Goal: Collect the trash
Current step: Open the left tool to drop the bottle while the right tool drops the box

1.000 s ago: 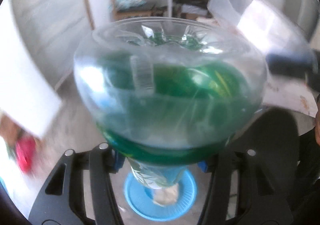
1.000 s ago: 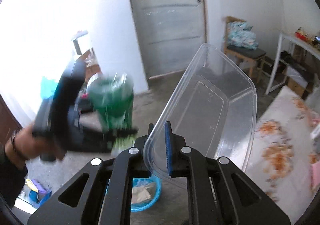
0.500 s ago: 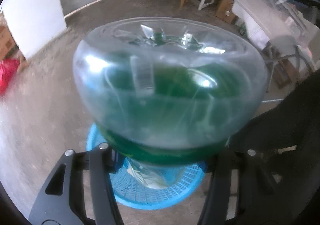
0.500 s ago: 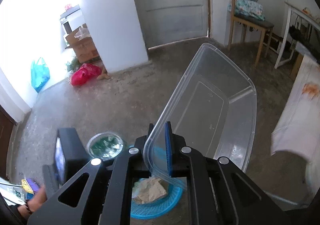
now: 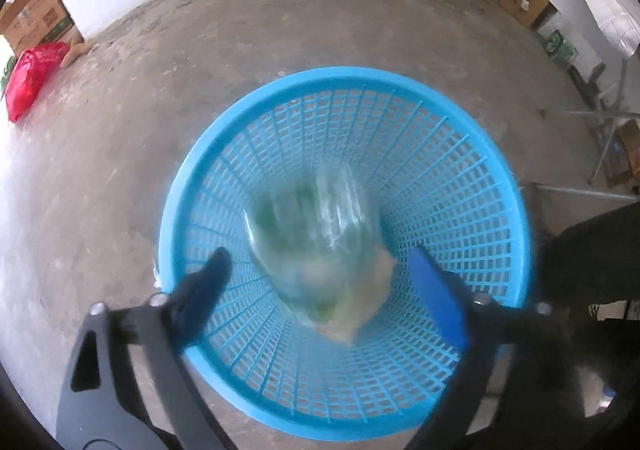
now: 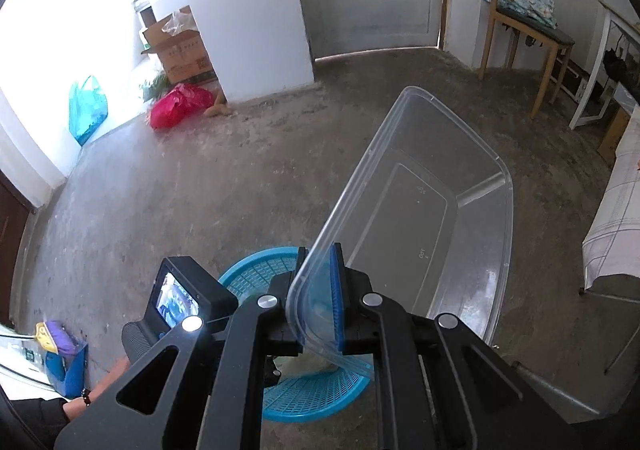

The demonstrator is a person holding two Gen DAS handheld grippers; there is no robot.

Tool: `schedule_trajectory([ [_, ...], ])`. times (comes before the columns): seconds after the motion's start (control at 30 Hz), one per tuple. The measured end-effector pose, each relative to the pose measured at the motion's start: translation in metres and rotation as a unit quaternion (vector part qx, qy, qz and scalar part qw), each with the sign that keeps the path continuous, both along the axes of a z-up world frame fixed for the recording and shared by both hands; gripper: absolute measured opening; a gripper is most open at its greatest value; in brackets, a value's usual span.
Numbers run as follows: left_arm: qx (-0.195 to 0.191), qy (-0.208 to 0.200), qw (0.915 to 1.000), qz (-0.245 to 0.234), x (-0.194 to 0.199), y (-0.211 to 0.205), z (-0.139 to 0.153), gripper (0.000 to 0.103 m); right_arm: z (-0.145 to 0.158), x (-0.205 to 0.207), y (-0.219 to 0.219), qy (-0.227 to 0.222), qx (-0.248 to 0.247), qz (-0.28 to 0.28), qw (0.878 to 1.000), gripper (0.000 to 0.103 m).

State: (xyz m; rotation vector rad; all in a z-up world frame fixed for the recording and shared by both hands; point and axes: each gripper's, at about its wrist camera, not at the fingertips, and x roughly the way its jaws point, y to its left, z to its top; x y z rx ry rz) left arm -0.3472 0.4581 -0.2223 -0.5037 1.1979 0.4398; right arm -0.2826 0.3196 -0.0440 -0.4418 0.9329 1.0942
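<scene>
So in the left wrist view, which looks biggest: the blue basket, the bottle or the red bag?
1. Blue basket
2. Plastic bottle, blurred
3. Red bag; it lies farther off, so its true size is unsure.

basket (image 5: 472,153): blue plastic lattice | bottle (image 5: 316,226): clear glossy plastic | container (image 6: 432,209): clear smooth plastic | floor (image 5: 280,21): rough concrete

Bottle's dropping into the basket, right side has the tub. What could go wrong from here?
1. The clear tub is pinched by one wall in the right gripper, tilted; it may slip or swing.
2. The left gripper, jaws opening, hangs over the blue basket; it blocks the tub's drop.
3. The bottle may bounce out.
</scene>
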Motion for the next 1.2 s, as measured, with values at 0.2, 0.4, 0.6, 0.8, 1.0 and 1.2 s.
schedule_trajectory([
  [0.2,0.007,-0.057,0.9970,0.051,-0.039,0.008,0.017,0.087,-0.012,-0.004,0.005,0.014,-0.017,0.010,1.000,0.011],
  [0.4,0.024,-0.129,0.9840,0.121,-0.086,0.037,0.057,0.087,-0.037,-0.023,0.013,0.046,-0.057,0.015,0.997,0.011],
  [0.6,0.037,-0.146,0.9734,0.173,-0.131,0.056,0.067,0.087,-0.083,-0.076,0.032,0.035,-0.132,0.080,0.987,0.011],
  [0.8,0.035,-0.142,0.9697,0.195,-0.160,0.064,0.068,0.087,-0.117,-0.104,0.049,-0.019,-0.206,0.137,0.969,0.011],
  [1.0,0.040,-0.142,0.9681,0.203,-0.168,0.070,0.068,0.087,-0.129,-0.116,0.060,-0.044,-0.221,0.169,0.959,0.011],
  [1.2,0.044,-0.140,0.9670,0.208,-0.174,0.076,0.071,0.087,-0.142,-0.122,0.058,-0.061,-0.236,0.202,0.949,0.097],
])
